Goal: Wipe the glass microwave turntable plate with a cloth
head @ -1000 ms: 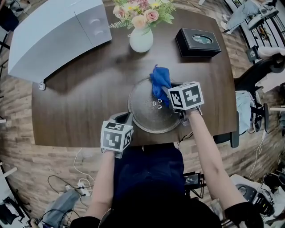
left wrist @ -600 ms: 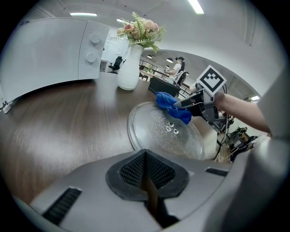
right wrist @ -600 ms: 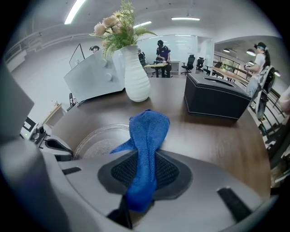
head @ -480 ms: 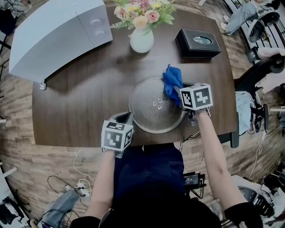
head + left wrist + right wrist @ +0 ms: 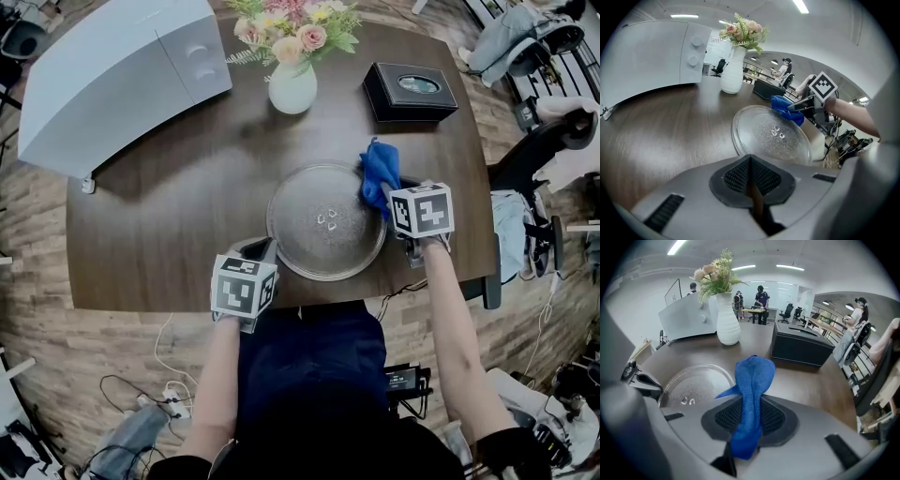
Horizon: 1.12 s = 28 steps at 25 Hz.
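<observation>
One dark brown wooden table (image 5: 178, 216) holds everything. A white microwave (image 5: 112, 75) sits at its far left corner. The round clear glass turntable plate (image 5: 314, 248) lies flat near the front edge, its surface stippled, with small raised knobs at the centre. A white ceramic vase (image 5: 292, 87) holds pink and cream flowers. A black rectangular box (image 5: 410, 91) has an oval top opening; its contents cannot be made out. The right gripper (image 5: 750, 404) pinches a crumpled blue cloth (image 5: 380, 169) over the plate's far right rim. The left gripper (image 5: 751, 164), jaws pressed together on nothing, sits by the near left rim.
</observation>
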### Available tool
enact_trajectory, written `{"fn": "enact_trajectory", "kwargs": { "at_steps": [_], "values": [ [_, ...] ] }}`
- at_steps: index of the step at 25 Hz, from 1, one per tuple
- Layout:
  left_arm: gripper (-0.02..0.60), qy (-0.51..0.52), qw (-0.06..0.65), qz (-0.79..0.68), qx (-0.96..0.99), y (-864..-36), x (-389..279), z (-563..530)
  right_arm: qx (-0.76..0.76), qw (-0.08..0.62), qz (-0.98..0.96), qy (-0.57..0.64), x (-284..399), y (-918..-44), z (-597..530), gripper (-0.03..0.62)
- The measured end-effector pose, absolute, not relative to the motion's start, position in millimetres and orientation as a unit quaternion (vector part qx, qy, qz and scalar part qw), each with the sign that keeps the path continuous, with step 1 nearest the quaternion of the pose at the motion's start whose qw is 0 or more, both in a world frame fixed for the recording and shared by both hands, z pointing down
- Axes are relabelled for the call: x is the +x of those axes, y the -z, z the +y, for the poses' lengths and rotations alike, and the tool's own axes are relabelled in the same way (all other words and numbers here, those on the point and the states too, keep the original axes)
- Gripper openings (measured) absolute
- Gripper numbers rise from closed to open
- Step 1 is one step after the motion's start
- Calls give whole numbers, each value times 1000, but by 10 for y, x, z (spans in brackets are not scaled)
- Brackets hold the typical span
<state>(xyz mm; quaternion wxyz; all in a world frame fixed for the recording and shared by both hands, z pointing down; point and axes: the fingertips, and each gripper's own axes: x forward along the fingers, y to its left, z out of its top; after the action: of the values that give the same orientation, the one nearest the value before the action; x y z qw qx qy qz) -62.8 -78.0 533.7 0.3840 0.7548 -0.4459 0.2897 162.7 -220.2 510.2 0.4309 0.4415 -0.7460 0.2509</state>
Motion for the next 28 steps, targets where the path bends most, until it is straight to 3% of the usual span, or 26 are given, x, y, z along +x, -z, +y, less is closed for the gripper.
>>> {"fn": "enact_trajectory", "kwargs": {
  "at_steps": [3, 9, 19, 28],
  "values": [
    [3, -291, 379, -444, 758, -5331, -619, -782, 466, 443, -733, -221, 1835, -4993, -2198, 80],
    [5, -291, 379, -442, 759, -5333, -615, -784, 482, 379, -754, -237, 1787, -4647, -2077, 80],
    [5, -295, 370, -442, 762, -5327, -610, -778, 364, 311, -838, -261, 488, -4437, -1605, 80],
    [5, -296, 369, -443, 761, -5312, -618, -776, 264, 304, -862, -308, -316, -4645, -1157, 80]
  ]
}}
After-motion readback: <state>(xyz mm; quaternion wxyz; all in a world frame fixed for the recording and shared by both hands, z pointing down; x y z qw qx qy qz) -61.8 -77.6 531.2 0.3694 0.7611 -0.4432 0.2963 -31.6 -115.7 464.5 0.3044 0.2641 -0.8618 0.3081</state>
